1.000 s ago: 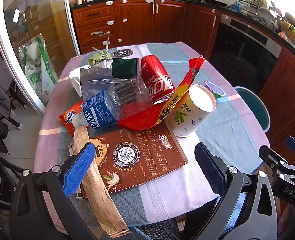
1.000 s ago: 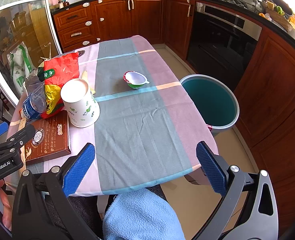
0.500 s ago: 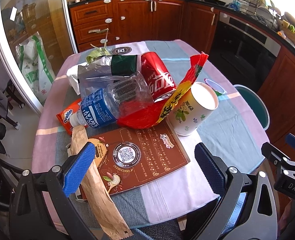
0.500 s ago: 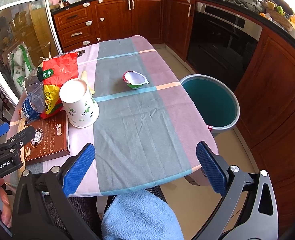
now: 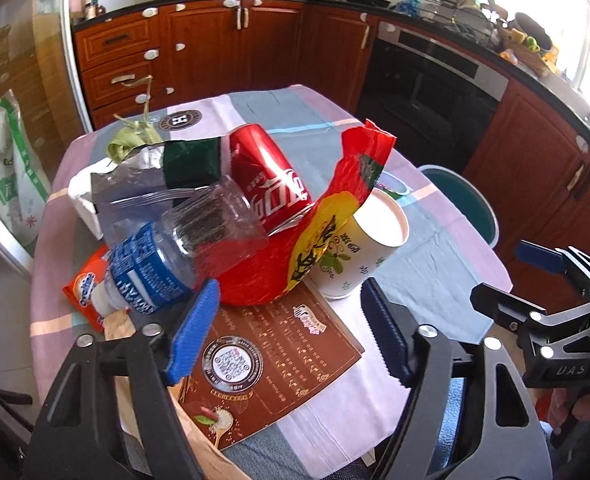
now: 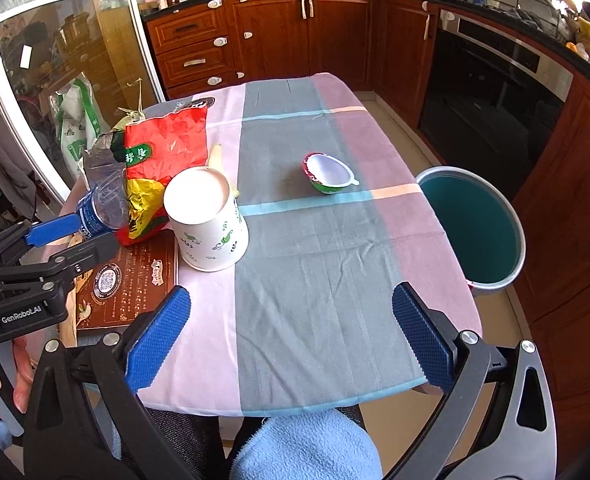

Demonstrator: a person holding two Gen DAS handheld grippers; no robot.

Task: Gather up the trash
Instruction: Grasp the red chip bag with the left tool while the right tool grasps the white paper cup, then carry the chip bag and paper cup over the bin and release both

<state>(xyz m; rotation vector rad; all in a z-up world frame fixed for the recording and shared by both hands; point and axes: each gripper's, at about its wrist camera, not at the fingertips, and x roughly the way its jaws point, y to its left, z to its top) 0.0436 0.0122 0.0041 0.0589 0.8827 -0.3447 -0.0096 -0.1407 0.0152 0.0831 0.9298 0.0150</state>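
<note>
A heap of trash lies on the table's left half: a clear plastic bottle (image 5: 163,256) with a blue label, a red cola can (image 5: 269,184), a red and yellow snack bag (image 5: 323,224), an orange sachet (image 5: 85,286), a brown card (image 5: 271,360) and a tilted white paper cup (image 5: 355,252). My left gripper (image 5: 291,328) is open, its jaws just short of the bag and bottle. My right gripper (image 6: 291,332) is open over the table's near edge. A small red and green tub (image 6: 327,172) lies alone mid-table. The teal bin (image 6: 471,224) stands on the floor at the right.
The table (image 6: 315,264) has a striped pink and grey cloth. Wooden cabinets (image 6: 279,36) and an oven (image 6: 495,92) line the back and right. A glass door (image 6: 55,80) is on the left. Blue fleece (image 6: 307,452) is below the right gripper.
My left gripper has moved forward and closer to the trash heap, and its jaws have narrowed somewhat. My right gripper has moved slightly forward over the table edge.
</note>
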